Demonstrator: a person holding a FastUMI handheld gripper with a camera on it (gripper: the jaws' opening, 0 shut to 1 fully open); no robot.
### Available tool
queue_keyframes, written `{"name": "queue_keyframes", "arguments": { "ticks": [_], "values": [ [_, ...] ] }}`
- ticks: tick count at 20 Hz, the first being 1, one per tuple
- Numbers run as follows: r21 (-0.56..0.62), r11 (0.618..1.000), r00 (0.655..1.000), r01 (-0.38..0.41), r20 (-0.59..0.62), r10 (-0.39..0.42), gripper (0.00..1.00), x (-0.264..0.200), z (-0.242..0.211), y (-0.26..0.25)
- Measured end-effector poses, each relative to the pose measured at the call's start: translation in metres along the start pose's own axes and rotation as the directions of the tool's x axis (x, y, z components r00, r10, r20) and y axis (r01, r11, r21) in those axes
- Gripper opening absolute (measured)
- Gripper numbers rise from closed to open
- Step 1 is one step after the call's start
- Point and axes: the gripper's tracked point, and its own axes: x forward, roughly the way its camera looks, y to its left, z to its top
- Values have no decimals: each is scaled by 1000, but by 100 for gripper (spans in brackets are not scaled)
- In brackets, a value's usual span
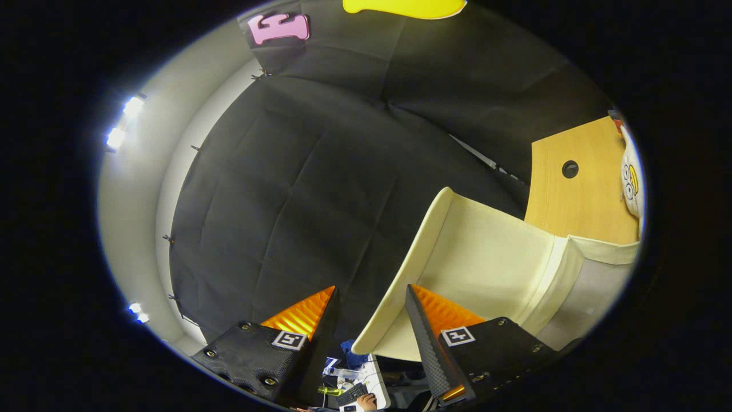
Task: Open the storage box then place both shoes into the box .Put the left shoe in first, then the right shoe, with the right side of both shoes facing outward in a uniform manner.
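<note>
The storage box sits beside the tabletop, its raised lid reaching down between the parted fingers of the gripper. A soft toy lies on the tabletop beyond the box.

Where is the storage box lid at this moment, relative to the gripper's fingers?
In the gripper view, the cream lid stands swung up, its edge between the open gripper fingers and its panel beyond the right finger, before the wooden tabletop.

Gripper-mounted fisheye, tilted, close against the raised box lid.
</note>
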Motion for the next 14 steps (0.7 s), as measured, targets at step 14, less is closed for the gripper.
{"name": "queue_keyframes", "arguments": {
  "ticks": [14],
  "values": [
    [-217, 919, 945, 328, 83, -318, 94, -123, -10, -50]
  ]
}}
